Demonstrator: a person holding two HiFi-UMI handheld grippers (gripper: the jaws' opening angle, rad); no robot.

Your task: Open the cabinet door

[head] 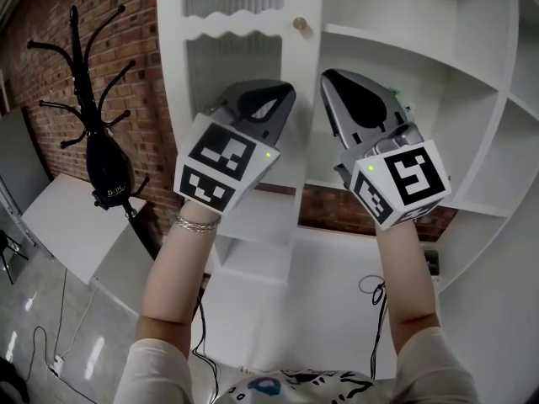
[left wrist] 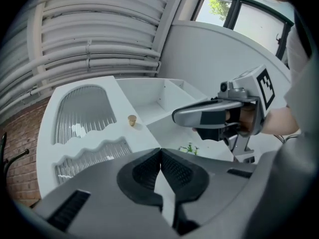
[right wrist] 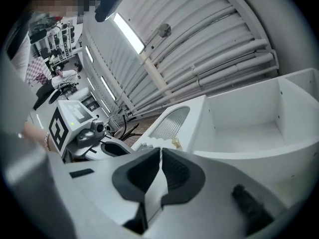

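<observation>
Left claw (left wrist: pixel 160 156) and right claw (right wrist: pixel 160 156) closed, empty.
The door (head: pixel 244 53) (judged light, panes fragile) is best pulled by its small knob (head: pixel 300 24).

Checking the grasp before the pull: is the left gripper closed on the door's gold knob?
No, the left gripper is shut on nothing, and the gold knob sits apart beyond its tips.

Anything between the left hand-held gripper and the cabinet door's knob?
Nothing visible. The left hand-held gripper, shut and empty, sits below the knob with open space between them. The right hand-held gripper is off to the side.
</observation>
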